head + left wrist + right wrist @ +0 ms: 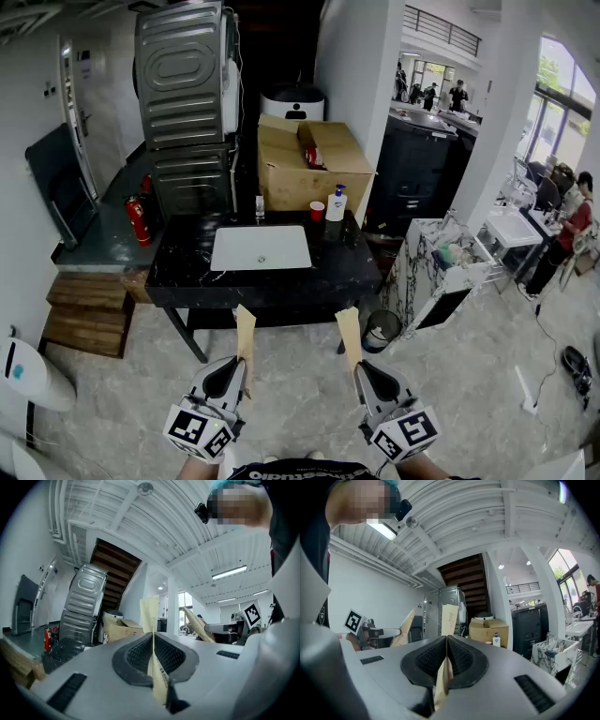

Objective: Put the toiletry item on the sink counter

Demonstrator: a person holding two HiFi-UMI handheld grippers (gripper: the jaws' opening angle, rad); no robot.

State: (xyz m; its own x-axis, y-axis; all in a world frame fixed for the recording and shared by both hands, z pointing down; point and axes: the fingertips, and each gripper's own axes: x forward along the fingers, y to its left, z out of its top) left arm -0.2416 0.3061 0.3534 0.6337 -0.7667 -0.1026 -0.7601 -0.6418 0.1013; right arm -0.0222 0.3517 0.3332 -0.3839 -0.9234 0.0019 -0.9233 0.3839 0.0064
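Head view: left gripper (240, 364), right gripper (362, 369) each pinch a thin tan paper sachet (246, 328); either may slip before black marble surface (183, 272).

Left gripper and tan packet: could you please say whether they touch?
Touching: left gripper view shows the left gripper shut flat on the tan packet.

Black counter (178, 267) carries a white basin (261, 247), red cup (317, 210), pump bottle (337, 203).

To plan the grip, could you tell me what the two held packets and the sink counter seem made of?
Left packet and right packet: likely matte tan kraft paper, thin, flat, printed. Sink counter: seemingly polished black marble or imitation, white veins, sheen.
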